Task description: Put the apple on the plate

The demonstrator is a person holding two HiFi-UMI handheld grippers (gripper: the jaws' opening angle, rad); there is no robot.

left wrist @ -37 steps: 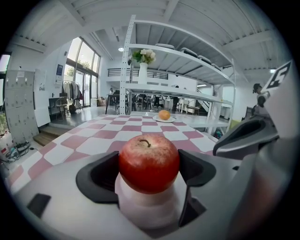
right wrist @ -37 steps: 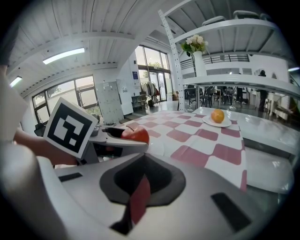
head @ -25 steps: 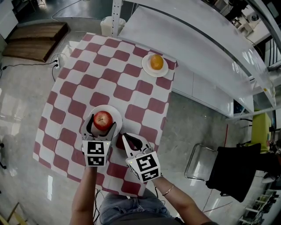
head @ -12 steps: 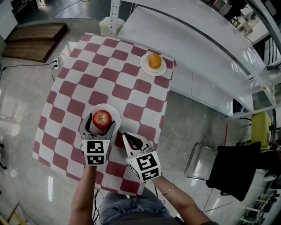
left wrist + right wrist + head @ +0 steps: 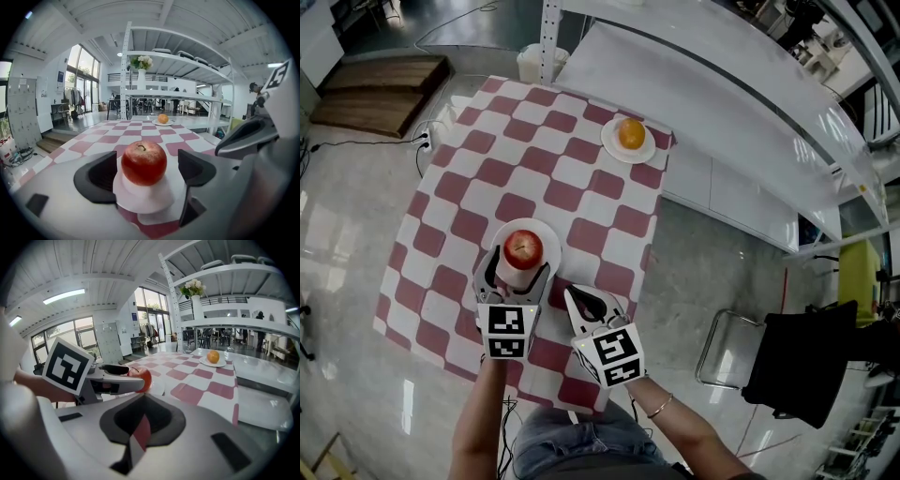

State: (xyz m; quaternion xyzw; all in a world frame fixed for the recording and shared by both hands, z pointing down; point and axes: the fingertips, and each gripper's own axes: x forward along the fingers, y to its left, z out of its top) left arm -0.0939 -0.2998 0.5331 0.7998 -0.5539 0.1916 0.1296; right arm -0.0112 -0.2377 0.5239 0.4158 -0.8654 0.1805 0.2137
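1. Currently the apple (image 5: 523, 249) sits upright on the white plate (image 5: 546, 232), stem up, near the person's edge of the tabletop (image 5: 581, 178).
2. The left tongs (image 5: 521, 266) are released. The jaws are spread wide, one on each side of the apple, with a visible gap on both sides in the left gripper view, so there is no contact with the fruit.
3. The left jaw tips reach in over the plate's near rim, and the apple is centred between them.
4. The right tongs (image 5: 143, 401) are clenched. The jaws meet along one seam and nothing is between them.
5. In the head view the right tongs are just beside the left tongs, to the right of the plate, over the red-and-white checked cloth (image 5: 450, 187). I can't tell if they touch it.
6. Each hand grips its tool from the near edge. A bracelet (image 5: 659, 406) is on the right wrist.
7. An orange (image 5: 631, 133) sits on a second white plate (image 5: 630, 153) at the far right corner, well apart from the apple.
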